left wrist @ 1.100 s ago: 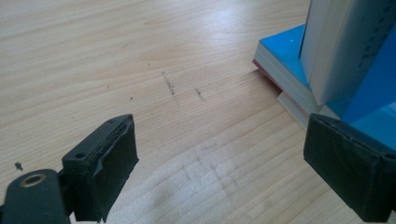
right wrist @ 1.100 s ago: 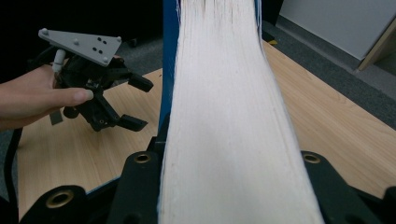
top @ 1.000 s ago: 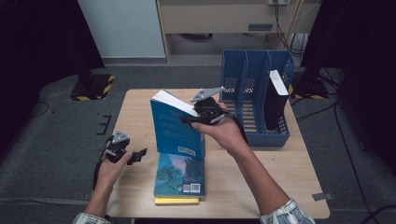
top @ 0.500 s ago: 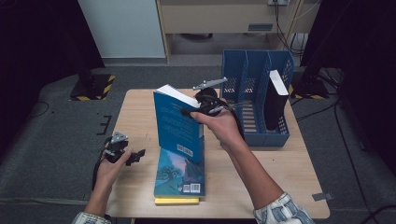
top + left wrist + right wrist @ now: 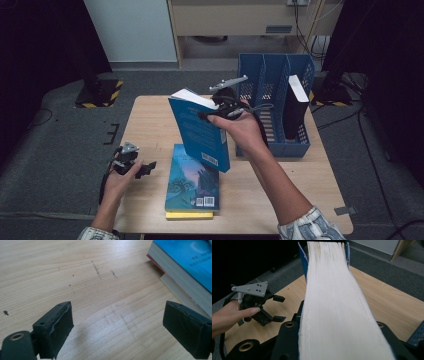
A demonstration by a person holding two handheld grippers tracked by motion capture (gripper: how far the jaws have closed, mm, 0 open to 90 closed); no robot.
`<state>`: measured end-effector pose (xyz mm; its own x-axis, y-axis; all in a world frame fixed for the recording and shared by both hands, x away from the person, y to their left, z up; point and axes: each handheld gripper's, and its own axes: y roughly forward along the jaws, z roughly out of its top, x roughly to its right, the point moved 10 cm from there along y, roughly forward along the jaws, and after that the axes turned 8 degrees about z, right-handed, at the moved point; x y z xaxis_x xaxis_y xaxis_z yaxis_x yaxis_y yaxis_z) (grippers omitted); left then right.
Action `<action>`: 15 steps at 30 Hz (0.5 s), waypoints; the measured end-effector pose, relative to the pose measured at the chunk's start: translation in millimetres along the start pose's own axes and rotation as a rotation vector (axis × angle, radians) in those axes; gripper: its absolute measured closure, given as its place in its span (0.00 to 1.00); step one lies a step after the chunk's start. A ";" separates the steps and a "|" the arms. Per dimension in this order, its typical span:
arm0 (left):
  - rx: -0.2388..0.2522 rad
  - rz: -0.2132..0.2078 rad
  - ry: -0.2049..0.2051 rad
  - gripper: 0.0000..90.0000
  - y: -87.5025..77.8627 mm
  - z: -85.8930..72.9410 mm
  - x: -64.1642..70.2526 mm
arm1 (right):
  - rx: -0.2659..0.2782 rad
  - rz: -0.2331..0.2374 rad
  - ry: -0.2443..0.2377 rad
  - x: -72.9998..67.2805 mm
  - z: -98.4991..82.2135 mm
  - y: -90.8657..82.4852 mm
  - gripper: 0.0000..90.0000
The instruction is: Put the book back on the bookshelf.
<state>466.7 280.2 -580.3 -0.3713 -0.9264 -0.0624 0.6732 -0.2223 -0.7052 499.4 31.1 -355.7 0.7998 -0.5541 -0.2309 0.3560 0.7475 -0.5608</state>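
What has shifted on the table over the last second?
The right hand-held gripper, shut on the blue paperback book, has lifted it higher off the stack of books and toward the blue plastic file rack. The left hand-held gripper, open, the stack and the black book in the rack stayed put.

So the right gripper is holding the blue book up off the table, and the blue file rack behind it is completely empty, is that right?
Not quite. The right gripper does hold the blue book up off the table, but the blue file rack is not empty: a black book stands in its right-hand compartment, as the high view shows.
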 end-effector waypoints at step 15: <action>-0.047 0.006 0.043 0.09 7.0 -6.8 3.2 | 0.031 -0.077 0.043 20.3 12.6 -43.1 0.68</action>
<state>465.9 277.8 -590.2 -0.3950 -0.9136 -0.0960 0.6453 -0.2016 -0.7368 506.4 -7.9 -326.2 0.7482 -0.6250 -0.2226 0.4306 0.7127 -0.5538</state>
